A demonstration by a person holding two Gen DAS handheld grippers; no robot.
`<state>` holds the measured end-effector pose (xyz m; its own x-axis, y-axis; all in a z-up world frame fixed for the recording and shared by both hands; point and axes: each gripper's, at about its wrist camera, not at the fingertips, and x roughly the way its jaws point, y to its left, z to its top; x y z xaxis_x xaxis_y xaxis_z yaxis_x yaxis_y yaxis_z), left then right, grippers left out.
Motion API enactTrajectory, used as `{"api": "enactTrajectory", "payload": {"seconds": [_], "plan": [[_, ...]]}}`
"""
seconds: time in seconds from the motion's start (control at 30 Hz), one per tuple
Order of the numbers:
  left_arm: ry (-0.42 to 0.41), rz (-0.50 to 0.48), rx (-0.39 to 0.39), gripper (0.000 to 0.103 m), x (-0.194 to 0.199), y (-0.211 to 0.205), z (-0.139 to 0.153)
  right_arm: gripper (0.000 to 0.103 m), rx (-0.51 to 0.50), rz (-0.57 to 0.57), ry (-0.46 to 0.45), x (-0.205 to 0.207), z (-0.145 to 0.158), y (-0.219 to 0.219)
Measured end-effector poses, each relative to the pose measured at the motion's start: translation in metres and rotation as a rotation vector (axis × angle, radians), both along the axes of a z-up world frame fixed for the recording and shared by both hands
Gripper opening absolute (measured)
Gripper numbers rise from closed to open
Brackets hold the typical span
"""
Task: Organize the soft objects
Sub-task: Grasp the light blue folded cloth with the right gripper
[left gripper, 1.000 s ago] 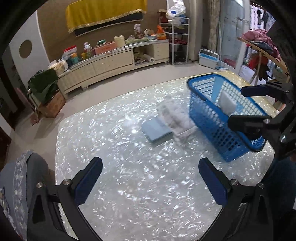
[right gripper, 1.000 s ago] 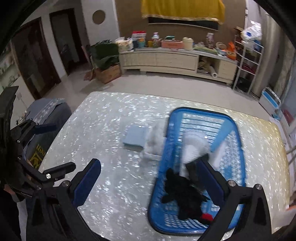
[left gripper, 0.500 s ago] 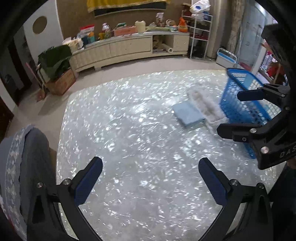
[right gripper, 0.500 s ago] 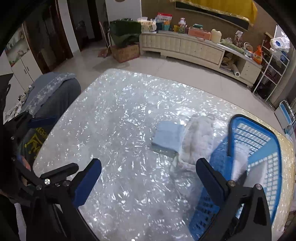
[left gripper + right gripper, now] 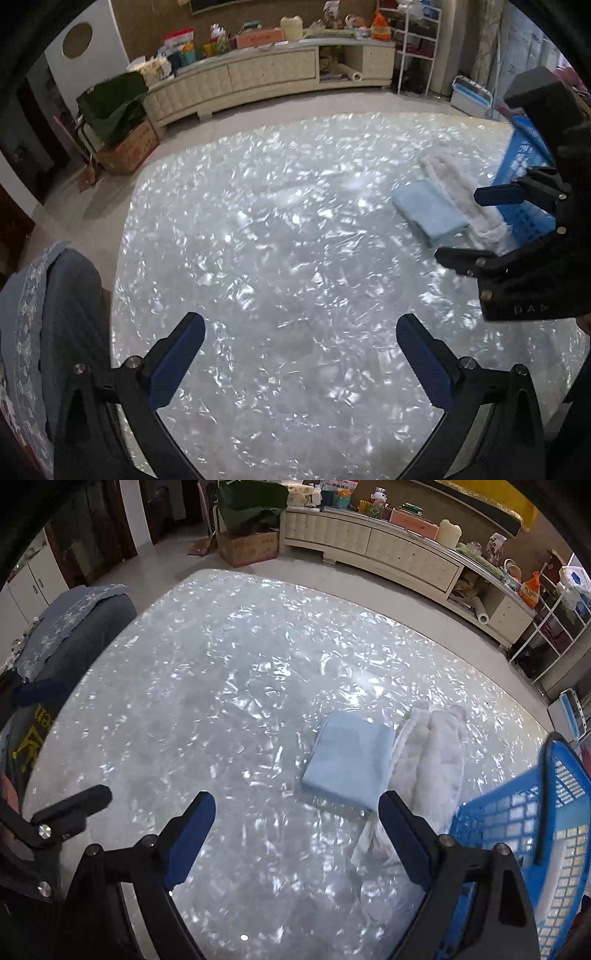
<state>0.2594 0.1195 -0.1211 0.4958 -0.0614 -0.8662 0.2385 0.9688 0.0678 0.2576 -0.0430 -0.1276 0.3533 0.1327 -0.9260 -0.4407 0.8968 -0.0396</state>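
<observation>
A folded light blue cloth [image 5: 349, 762] lies flat on the shiny pearl-patterned table [image 5: 229, 686]. A fluffy white towel [image 5: 430, 766] lies against its right side, next to a blue plastic basket [image 5: 517, 819]. My right gripper [image 5: 297, 825] is open and empty, just short of the blue cloth. My left gripper [image 5: 301, 352] is open and empty over bare table, well left of the cloth [image 5: 428, 214], the towel [image 5: 461, 199] and the basket [image 5: 524, 177]. The right gripper [image 5: 476, 225] shows in the left wrist view beside the cloth.
A grey padded chair back [image 5: 48, 317] stands at the table's left edge, also seen in the right wrist view [image 5: 74, 627]. Beyond the table is a long cream cabinet [image 5: 266, 74] with clutter, a cardboard box [image 5: 247, 546] and a white wire rack [image 5: 417, 44].
Both views swung left, away from the basket. The right gripper left the basket and now sits before the blue cloth. Both grippers stayed open.
</observation>
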Motion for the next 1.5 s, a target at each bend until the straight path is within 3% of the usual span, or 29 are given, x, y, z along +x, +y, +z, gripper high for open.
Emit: {"api": "enactTrajectory", "payload": {"seconds": [0.13,0.27,0.4,0.7,1.03,1.5], "plan": [[0.019,0.0,-0.033,0.103,0.007,0.003,-0.012,0.073,-0.045,-0.018,0.013,0.012,-0.018,0.002],[0.02,-0.024,-0.046,0.103,0.008,-0.001,-0.019,0.067,-0.055,-0.045,0.034,0.022,-0.032,0.0],[0.033,-0.014,-0.047,0.103,0.014,0.003,-0.028,0.053,-0.066,-0.064,0.043,0.03,-0.043,0.0],[0.039,0.027,-0.085,0.103,0.015,0.017,-0.032,0.042,-0.052,-0.1,0.077,0.041,-0.062,-0.005],[0.034,0.02,-0.109,0.103,0.016,0.019,-0.032,0.006,-0.034,-0.08,0.064,0.048,-0.061,0.003],[0.016,0.041,-0.149,0.103,0.011,0.031,-0.029,0.002,0.038,-0.113,0.094,0.047,-0.051,-0.009]]}}
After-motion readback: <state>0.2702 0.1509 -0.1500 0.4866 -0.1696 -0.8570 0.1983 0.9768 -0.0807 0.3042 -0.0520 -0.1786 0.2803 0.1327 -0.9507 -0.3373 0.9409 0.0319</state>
